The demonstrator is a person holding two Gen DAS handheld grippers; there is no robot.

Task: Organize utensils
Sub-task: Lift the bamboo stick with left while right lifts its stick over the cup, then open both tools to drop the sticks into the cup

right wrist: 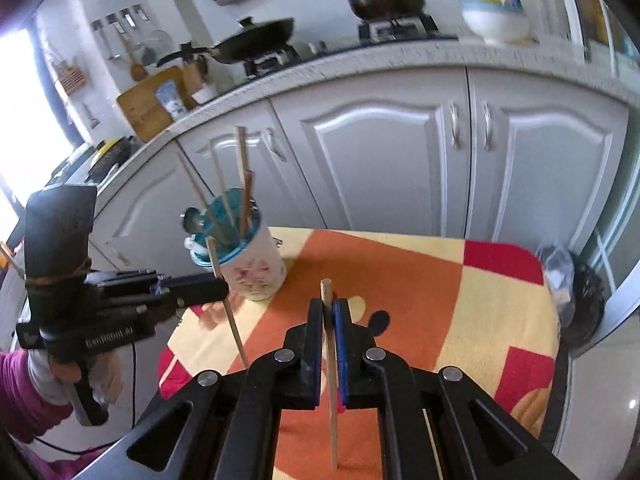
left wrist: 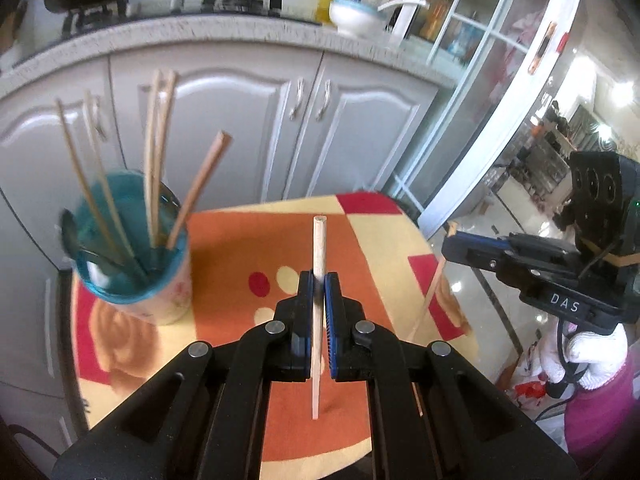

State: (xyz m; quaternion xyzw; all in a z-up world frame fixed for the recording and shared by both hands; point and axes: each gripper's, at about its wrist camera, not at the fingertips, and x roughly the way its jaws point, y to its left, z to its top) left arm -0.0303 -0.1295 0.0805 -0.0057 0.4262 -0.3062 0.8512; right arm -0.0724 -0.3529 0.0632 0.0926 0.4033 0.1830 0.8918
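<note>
My left gripper (left wrist: pixel 319 278) is shut on a pale wooden chopstick (left wrist: pixel 319 240), held upright above the patterned table (left wrist: pixel 240 264). My right gripper (right wrist: pixel 329 304) is likewise shut on a second chopstick (right wrist: pixel 333 420). Each gripper shows in the other's view: the right gripper (left wrist: pixel 450 246) off the table's right edge with its chopstick (left wrist: pixel 429 304) hanging down, the left gripper (right wrist: pixel 222 288) just in front of the cup with its chopstick (right wrist: pixel 232 320). The floral cup (left wrist: pixel 168 300) with a blue inside (right wrist: pixel 260 272) stands at the table's far left. It holds several chopsticks and spoons.
The small table wears an orange, red and cream cloth (right wrist: pixel 420 280). Grey cabinet doors (left wrist: pixel 248 120) stand close behind it, under a counter with a wok, a pot and a bowl (right wrist: pixel 496 24). A dark bin bag (right wrist: pixel 576 300) sits right of the table. A gloved hand (left wrist: pixel 592 352) holds the right gripper.
</note>
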